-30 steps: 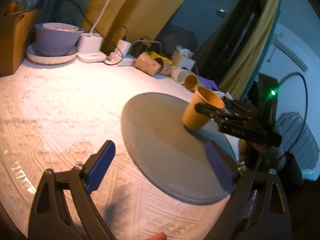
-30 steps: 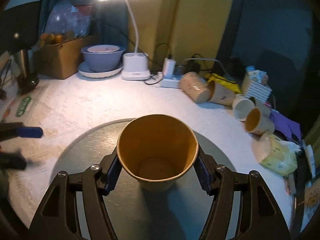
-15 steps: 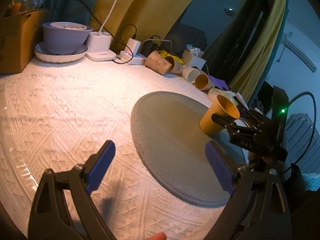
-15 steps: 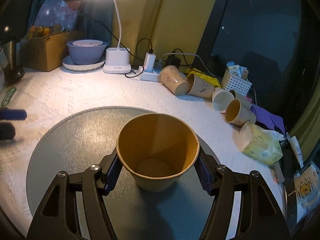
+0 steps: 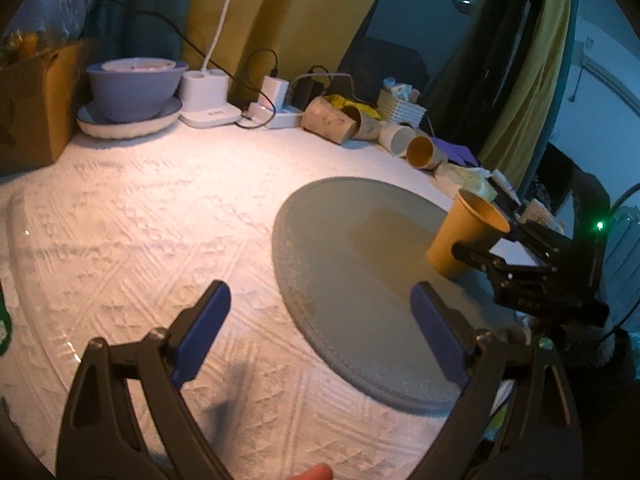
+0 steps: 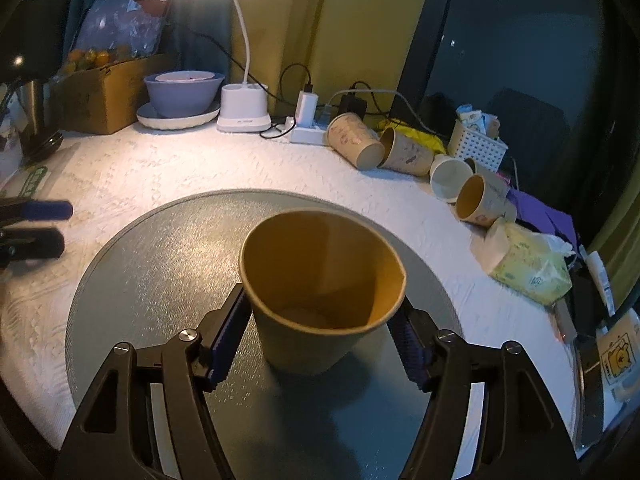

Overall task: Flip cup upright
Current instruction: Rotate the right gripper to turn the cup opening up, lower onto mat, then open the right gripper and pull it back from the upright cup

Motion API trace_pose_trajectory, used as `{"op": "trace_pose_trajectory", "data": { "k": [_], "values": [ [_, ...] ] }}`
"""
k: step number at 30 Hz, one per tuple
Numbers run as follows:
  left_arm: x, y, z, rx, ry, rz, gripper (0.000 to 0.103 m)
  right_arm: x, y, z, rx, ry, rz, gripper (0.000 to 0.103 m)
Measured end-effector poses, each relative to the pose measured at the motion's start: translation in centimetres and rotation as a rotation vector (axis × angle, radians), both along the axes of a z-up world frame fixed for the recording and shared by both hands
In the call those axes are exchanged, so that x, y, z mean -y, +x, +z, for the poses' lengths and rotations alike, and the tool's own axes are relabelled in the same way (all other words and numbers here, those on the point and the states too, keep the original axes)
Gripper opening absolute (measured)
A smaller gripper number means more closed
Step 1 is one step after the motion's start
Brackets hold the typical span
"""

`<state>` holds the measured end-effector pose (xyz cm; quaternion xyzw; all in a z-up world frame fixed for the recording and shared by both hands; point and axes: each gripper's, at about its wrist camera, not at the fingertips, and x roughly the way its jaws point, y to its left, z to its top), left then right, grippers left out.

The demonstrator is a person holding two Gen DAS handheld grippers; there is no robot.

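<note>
A brown paper cup [image 6: 320,292] stands mouth-up on the round grey mat [image 6: 160,264]. My right gripper [image 6: 318,340] holds it between its blue pads, jaws against both sides of the cup; the rim is slightly dented on the right. In the left wrist view the cup [image 5: 464,236] sits near the mat's [image 5: 360,264] right edge with the right gripper [image 5: 520,256] on it. My left gripper [image 5: 320,332] is open and empty, low over the white cloth at the mat's left edge.
Several paper cups [image 6: 360,148] lie on their sides at the back right near a white basket [image 6: 476,144]. A tissue pack [image 6: 528,264] lies right of the mat. A lamp base [image 6: 244,112], power strip, purple bowl [image 6: 182,94] and cardboard box [image 6: 100,92] line the back.
The right gripper has drawn the cup back toward the mat's near right edge. The left gripper has pulled back and away from the cup.
</note>
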<state>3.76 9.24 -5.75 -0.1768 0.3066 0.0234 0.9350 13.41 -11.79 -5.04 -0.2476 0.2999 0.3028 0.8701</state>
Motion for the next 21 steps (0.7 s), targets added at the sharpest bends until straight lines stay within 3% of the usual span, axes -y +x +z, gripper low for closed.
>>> {"op": "trace_pose_trajectory", "data": {
  "k": [10, 13, 21],
  "values": [
    [1.9, -0.2, 1.3, 0.035, 0.078, 0.006, 0.092, 1.7, -1.2, 0.0, -0.047, 0.051, -0.025, 0.071],
    [2.5, -0.2, 1.8, 0.039, 0.079, -0.005, 0.092, 2.1, -1.5, 0.1, -0.057, 0.069, -0.034, 0.082],
    [4.4, -1.1, 3.3, 0.069, 0.1, -0.024, 0.092, 3.4, -3.4, 1.9, -0.051, 0.122, -0.056, 0.082]
  ]
}}
